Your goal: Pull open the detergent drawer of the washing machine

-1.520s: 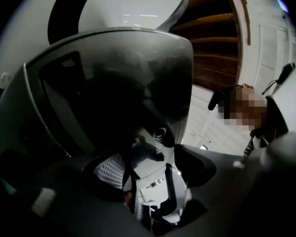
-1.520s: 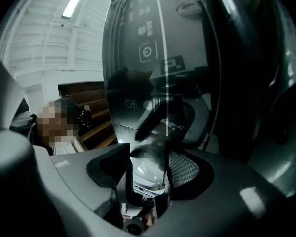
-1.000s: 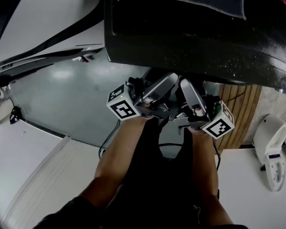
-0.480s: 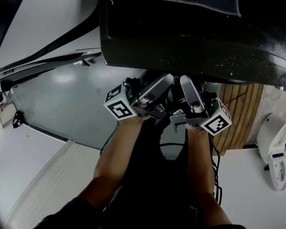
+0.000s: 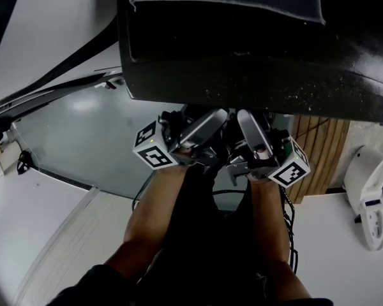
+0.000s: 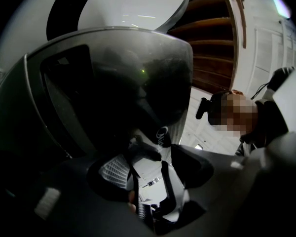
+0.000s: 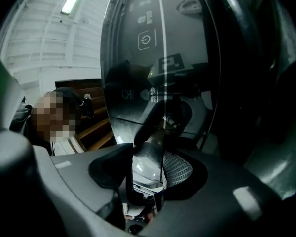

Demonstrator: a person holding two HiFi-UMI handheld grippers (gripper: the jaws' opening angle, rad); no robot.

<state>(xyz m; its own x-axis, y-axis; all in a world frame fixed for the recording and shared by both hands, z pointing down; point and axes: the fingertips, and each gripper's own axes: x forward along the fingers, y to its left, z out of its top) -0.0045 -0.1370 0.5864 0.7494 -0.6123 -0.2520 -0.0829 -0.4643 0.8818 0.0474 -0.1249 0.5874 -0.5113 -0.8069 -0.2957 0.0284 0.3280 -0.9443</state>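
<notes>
Detergent drawer (image 6: 118,83): apparently the dark glossy front filling your left gripper view, dead ahead of the jaws. No view settles whether it is out or in.
Left gripper (image 6: 147,154): jaws slightly apart, tips at that front, clamping nothing.
Right gripper (image 7: 150,149): jaws likewise apart, facing the control panel (image 7: 147,39) alongside.
Nearer the drawer: your left.
Drawer travel: probably toward you, along the jaws' line.

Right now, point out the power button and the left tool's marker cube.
power button (image 7: 147,40): right gripper view, centre of its square symbol.
left tool's marker cube (image 5: 153,153): head view, its patterned top face.
</notes>
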